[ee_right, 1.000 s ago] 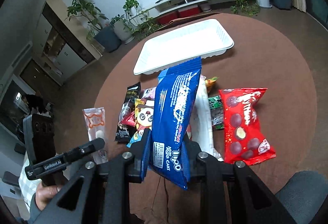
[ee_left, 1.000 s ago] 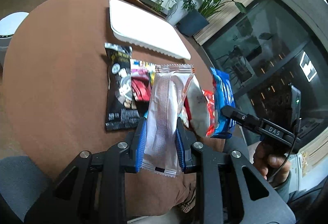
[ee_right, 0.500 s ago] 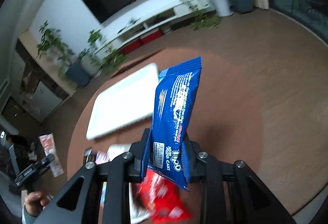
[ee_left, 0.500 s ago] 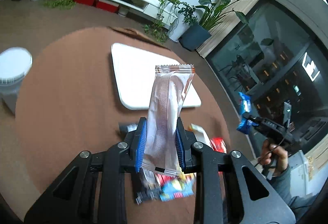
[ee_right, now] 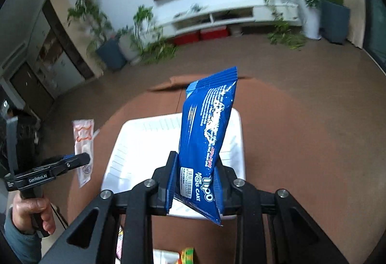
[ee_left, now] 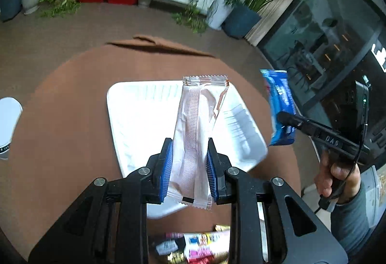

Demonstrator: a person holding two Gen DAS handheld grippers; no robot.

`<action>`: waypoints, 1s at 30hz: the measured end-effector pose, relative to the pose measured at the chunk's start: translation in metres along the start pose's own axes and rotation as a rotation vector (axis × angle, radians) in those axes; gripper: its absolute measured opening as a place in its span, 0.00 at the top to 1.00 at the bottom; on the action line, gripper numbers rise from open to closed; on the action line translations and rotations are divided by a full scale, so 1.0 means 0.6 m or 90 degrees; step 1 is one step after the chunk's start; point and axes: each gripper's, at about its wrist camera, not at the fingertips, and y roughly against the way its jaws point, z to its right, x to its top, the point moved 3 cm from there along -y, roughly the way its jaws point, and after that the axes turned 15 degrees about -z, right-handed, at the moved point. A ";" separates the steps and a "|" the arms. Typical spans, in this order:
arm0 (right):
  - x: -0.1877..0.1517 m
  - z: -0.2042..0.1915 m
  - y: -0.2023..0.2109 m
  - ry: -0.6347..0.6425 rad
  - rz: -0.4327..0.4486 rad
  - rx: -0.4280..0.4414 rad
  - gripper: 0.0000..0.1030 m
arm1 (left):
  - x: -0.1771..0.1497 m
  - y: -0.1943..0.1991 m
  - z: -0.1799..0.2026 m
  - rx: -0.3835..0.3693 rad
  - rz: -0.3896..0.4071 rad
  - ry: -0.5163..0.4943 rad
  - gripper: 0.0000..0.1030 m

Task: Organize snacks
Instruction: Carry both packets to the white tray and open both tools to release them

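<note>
My left gripper (ee_left: 189,155) is shut on a pale pink-white snack packet (ee_left: 196,138), held upright above the white foam tray (ee_left: 142,124). My right gripper (ee_right: 194,172) is shut on a blue roll cake packet (ee_right: 207,133), also upright over the same tray (ee_right: 135,143). In the left wrist view the blue packet (ee_left: 279,104) hangs past the tray's right edge. The right wrist view shows the pink packet (ee_right: 83,145) left of the tray. Both packets hang in the air, clear of the tray.
The tray lies on a round brown table (ee_left: 60,119). Several loose snack packets (ee_left: 193,247) lie near the table's front edge under the grippers. A white round bin (ee_left: 7,126) stands left of the table. A person's hand (ee_left: 337,172) holds the right gripper's handle.
Both grippers have carried their packets away from the snack pile and forward to above the tray. The pile has slid to the bottom of both views. Neither grip has changed.
</note>
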 end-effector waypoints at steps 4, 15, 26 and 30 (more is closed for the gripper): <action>0.014 0.013 -0.058 -0.006 -0.047 0.003 0.72 | 0.018 -0.052 -0.009 0.014 -0.025 0.011 0.77; 0.023 0.040 -0.129 -0.006 -0.118 -0.003 0.72 | 0.001 -0.144 -0.012 0.049 -0.072 0.026 0.77; -0.015 0.059 -0.141 -0.031 -0.153 -0.029 0.72 | 0.027 -0.195 0.012 0.078 -0.092 0.017 0.77; -0.022 0.058 -0.146 -0.031 -0.158 -0.026 0.72 | 0.036 -0.209 0.016 0.083 -0.093 0.012 0.77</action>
